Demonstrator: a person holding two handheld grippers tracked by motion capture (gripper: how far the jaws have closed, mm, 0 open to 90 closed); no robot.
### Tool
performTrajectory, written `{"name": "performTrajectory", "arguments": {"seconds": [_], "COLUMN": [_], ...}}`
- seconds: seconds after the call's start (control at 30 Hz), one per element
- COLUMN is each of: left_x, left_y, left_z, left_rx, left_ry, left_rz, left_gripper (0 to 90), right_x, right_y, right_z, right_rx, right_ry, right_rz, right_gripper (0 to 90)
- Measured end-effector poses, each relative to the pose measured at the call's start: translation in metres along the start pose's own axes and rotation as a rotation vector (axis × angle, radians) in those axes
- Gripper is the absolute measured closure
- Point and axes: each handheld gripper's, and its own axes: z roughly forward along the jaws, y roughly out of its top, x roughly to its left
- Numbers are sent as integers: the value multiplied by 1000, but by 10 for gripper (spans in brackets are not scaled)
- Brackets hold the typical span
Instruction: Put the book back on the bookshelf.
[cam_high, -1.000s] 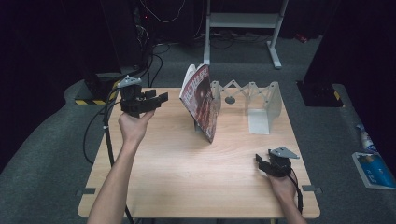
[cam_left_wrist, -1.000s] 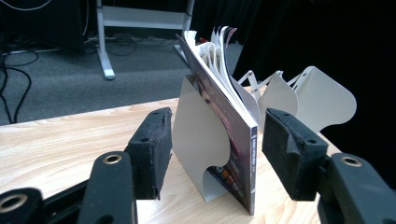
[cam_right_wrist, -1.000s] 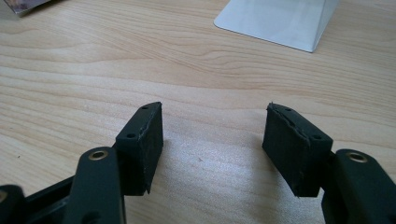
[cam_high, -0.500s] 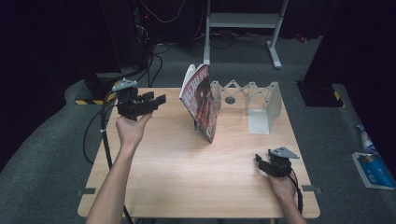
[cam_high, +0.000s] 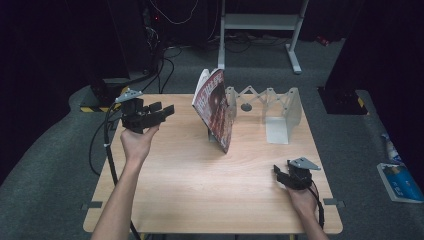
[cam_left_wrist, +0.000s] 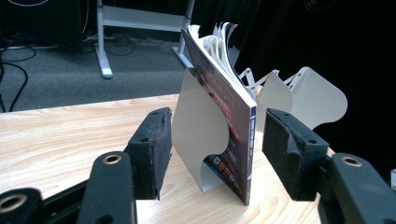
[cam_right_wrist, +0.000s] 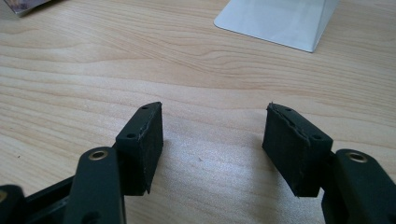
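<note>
A magazine (cam_high: 216, 107) with a dark red cover stands upright at the back middle of the wooden table (cam_high: 200, 190), leaning on a white bookend plate (cam_left_wrist: 198, 135). My left gripper (cam_high: 162, 109) is held above the table's back left, pointing at the magazine from a distance. Its jaws are open with nothing in them. In the left gripper view the magazine (cam_left_wrist: 229, 112) stands beyond my left gripper (cam_left_wrist: 215, 149), apart from the pads. My right gripper (cam_high: 279, 176) rests low near the front right edge, and the right gripper (cam_right_wrist: 215, 140) is open over bare wood.
A white extending bookend rack (cam_high: 272, 105) stands to the right of the magazine, its base plate (cam_right_wrist: 280, 21) ahead of the right gripper. Cables trail off the table's left side. A metal stand (cam_high: 260, 22) and dark equipment stand on the floor behind.
The left hand has drifted slightly toward the left and front, with its jaws still open. The right hand has not moved.
</note>
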Motion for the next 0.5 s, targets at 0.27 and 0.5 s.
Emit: {"name": "performTrajectory", "arguments": {"seconds": [0.27,0.5], "left_x": [3,3], "left_y": [-5,-10], "left_z": [-4,-6], "left_rx": [0,-1], "left_ry": [5,3], "left_rz": [-7,-14], "left_gripper": [421,421], "right_x": [0,0], "right_y": [0,0], "right_z": [0,0], "right_rx": [0,0], "right_ry": [0,0], "right_rz": [0,0], "right_gripper": [376,376]}}
